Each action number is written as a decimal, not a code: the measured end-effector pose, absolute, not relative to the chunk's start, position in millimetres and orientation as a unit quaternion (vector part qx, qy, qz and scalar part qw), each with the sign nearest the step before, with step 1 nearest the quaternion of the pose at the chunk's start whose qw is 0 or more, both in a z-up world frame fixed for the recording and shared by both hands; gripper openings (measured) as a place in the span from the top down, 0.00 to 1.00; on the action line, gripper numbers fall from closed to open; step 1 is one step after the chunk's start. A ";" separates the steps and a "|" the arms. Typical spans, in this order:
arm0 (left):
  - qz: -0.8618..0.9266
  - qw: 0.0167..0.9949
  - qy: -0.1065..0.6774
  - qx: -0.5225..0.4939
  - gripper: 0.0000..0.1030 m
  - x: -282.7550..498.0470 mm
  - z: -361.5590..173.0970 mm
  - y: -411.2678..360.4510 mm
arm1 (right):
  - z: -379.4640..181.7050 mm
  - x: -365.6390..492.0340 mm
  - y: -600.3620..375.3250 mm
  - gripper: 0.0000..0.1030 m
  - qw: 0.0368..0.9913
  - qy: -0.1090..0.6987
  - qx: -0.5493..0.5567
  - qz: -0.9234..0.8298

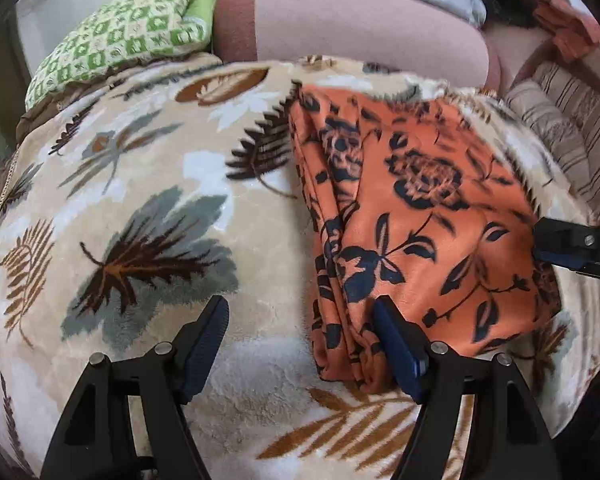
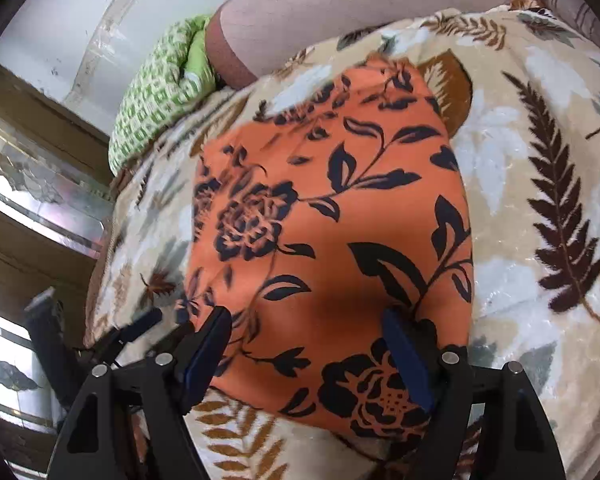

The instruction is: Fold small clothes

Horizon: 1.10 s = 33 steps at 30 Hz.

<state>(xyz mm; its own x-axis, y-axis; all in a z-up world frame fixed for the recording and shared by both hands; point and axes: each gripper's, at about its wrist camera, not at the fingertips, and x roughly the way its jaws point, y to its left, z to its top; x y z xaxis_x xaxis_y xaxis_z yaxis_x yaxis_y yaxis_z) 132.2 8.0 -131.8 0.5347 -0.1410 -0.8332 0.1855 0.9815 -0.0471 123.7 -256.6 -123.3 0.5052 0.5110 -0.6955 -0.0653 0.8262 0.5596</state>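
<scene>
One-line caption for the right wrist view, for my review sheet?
Right gripper, jaws open, above a folded orange floral garment lying on a leaf-print blanket.

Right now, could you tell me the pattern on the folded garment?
Orange garment with dark navy roses and leaves; clearest in the right wrist view.

Leaf-print blanket [image 1: 140, 184] left of folded orange cloth [image 1: 412, 216]: flat, open; green pillow [image 1: 120, 36], pink bolster [image 1: 340, 28] block far edge

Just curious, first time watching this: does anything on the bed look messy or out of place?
Mostly tidy. The orange flowered cloth lies folded on the leaf-patterned blanket, but its left edge is bunched into uneven ridges rather than flat. Nothing looks torn or spilled.
</scene>
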 end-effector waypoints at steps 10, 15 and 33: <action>-0.084 0.878 0.469 0.035 0.27 122.5 -125.4 9.8 | -143.1 94.8 -260.0 0.22 0.825 0.472 0.263 0.169; -0.075 0.894 0.439 0.038 0.27 100.1 -97.3 8.3 | -109.7 64.8 -250.2 0.22 0.870 0.428 0.193 0.150; -0.064 0.904 0.421 0.035 0.21 53.5 -68.6 8.6 | -127.4 80.0 -236.9 0.22 0.869 0.452 0.159 0.125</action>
